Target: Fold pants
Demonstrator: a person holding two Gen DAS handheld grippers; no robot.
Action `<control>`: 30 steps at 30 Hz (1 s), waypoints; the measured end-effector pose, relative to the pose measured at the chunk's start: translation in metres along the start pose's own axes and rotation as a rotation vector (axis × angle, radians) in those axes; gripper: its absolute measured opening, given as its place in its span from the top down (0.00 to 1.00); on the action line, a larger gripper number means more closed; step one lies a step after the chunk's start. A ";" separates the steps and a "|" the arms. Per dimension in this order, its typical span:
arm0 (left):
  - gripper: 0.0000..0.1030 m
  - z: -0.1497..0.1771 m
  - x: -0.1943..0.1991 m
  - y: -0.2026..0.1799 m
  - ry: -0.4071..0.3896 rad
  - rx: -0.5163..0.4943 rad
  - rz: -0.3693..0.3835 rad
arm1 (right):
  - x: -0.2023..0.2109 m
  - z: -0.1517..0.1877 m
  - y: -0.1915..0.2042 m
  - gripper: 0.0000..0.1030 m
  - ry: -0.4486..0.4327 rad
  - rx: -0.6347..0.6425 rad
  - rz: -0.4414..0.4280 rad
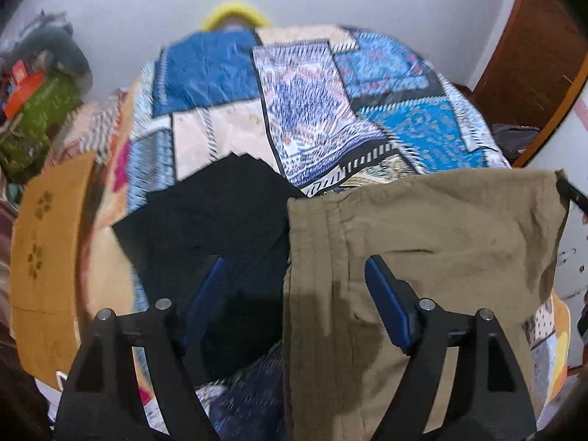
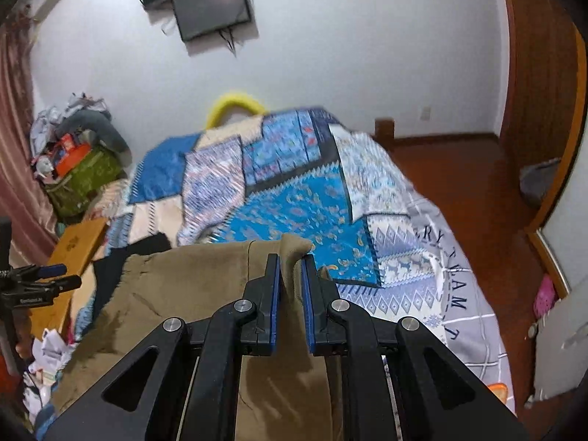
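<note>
Pants (image 2: 191, 294) olive, my right claw (image 2: 292, 268) pinching 1 corner, my left claw (image 1: 294, 275) spread over their edge, black garment (image 1: 205, 220) beneath its left finger, patchwork quilt (image 1: 294, 103) ahead.

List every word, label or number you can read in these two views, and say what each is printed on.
"TEAM": on the grey bed sheet, part of a curved line of letters.
"RY": on the same sheet, just before "TEAM"; the start of that word is hidden under the patchwork quilt.
White label on the left gripper, seen in the right wrist view: too small to read.
Orange box on the clutter pile: print too blurred to read.
</note>
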State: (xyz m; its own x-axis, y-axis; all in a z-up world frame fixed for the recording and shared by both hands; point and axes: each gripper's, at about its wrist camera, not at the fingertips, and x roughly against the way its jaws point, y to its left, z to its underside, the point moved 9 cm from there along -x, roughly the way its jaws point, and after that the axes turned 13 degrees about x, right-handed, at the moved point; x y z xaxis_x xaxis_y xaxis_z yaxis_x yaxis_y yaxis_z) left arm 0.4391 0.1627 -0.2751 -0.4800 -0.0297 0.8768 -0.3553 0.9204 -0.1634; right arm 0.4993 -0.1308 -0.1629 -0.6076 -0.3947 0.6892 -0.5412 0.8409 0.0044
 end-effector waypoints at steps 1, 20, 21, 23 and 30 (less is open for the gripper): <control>0.24 -0.003 -0.014 0.000 0.022 0.009 0.000 | -0.008 0.006 -0.002 0.90 0.023 0.004 -0.001; 0.44 -0.010 -0.138 -0.018 0.268 0.139 0.190 | -0.104 0.050 0.011 0.90 0.169 0.098 -0.035; 0.46 -0.013 -0.135 -0.017 0.246 0.146 0.177 | -0.102 0.048 0.010 0.90 0.163 0.091 -0.036; 0.51 -0.015 -0.127 -0.017 0.212 0.124 0.150 | -0.099 0.043 0.009 0.90 0.146 0.079 -0.033; 0.59 -0.030 -0.052 -0.010 0.031 0.055 0.083 | -0.050 0.010 0.003 0.91 0.028 0.050 -0.006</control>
State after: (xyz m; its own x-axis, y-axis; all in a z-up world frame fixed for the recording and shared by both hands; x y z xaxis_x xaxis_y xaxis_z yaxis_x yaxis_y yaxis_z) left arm 0.4918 0.1672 -0.3051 -0.4848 0.0591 0.8726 -0.3590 0.8964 -0.2601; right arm 0.5226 -0.1123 -0.2048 -0.5878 -0.3887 0.7095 -0.5736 0.8187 -0.0267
